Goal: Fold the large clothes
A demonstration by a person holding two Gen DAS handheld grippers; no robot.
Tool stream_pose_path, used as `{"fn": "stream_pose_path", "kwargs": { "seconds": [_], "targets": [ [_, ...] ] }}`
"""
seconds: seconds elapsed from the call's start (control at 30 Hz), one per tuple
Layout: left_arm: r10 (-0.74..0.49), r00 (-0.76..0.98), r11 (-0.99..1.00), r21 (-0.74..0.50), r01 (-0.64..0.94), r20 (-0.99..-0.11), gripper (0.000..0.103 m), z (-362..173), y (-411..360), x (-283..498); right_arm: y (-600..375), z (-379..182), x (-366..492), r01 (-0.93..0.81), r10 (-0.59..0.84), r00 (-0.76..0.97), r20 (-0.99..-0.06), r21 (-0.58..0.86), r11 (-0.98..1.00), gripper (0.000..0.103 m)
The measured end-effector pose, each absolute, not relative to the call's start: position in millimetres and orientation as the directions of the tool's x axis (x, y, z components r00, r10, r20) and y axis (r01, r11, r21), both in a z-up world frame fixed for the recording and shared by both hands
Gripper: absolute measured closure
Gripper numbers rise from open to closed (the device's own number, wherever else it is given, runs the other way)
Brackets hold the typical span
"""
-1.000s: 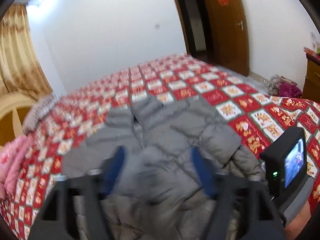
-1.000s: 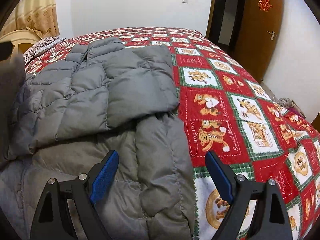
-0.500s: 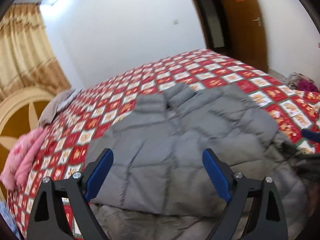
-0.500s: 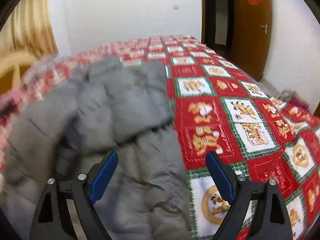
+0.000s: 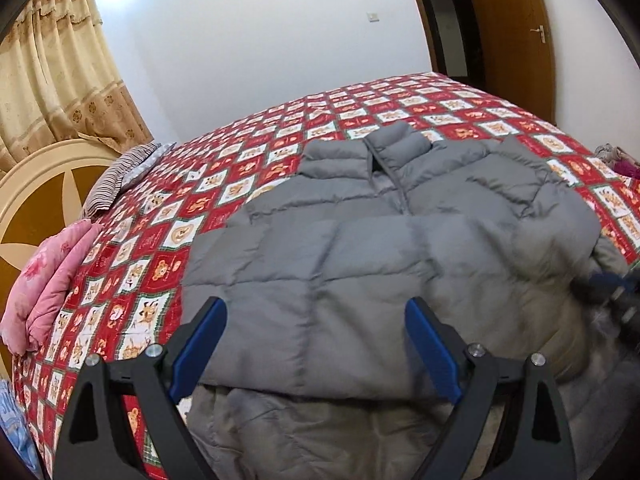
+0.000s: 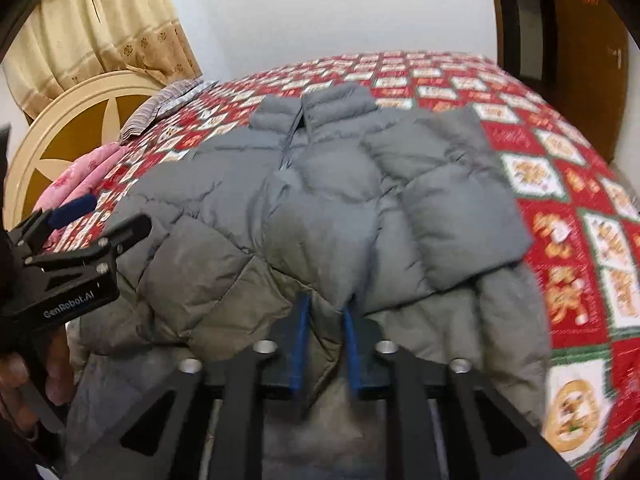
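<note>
My right hand-held gripper (image 6: 324, 344) had just closed, clamped on the jacket (image 6: 320, 200) hem at 6 o'clock; the left (image 5: 316, 344) stood apart above the jacket on the bed (image 5: 240, 168), so lifting could begin.

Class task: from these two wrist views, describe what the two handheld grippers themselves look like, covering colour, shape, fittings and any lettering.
Both are matte black frames with triangular cut-outs, silver round bolt heads and blue pads lining the inner faces of the fingers. The left gripper shows long angled fingers; the right gripper matches it. White lettering reading GenRobot.AI sits on the left gripper's body in the right wrist view. No cables are visible.
</note>
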State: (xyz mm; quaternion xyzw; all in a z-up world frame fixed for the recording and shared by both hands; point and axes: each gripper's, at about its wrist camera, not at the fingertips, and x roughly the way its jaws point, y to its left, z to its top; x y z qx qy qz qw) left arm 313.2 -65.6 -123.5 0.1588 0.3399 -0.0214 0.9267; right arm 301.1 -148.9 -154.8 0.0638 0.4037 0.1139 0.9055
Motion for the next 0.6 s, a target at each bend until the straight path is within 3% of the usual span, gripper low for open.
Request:
{"fn": "stream_pose_path", "kwargs": {
  "seconds": [0.3,0.33,0.37,0.43,0.6],
  "targets": [
    [0.104,0.754,0.945,0.301,0.128,-0.649,0.010,-129.7,-47.4,322.5,-187.1,-151.8,314.5,-0.030,0.087,0.664,-0.743,0.090,0.996,0.094],
    [0.108,0.755,0.945,0.302,0.124,-0.647,0.010,-128.4,-45.1,323.7,-188.6,-152.2,315.4,-0.018,0.074,0.662,-0.746,0.083,0.996,0.088],
    [0.107,0.759,0.949,0.293,0.114,-0.643,0.010,-123.9,-40.8,325.6,-191.2,-151.7,316.2,0.012,0.035,0.660,-0.750,0.057,0.998,0.066],
    [0.107,0.768,0.957,0.275,0.093,-0.632,0.007,-115.3,-33.5,332.0,-195.2,-143.0,313.1,0.061,-0.020,0.679,-0.734,0.029,0.998,0.034],
    [0.107,0.768,0.970,0.235,0.058,-0.631,0.004,-109.6,-30.3,361.8,-179.6,-100.0,298.7,0.036,-0.003,0.782,-0.624,0.039,0.999,0.033]
  ]
}}
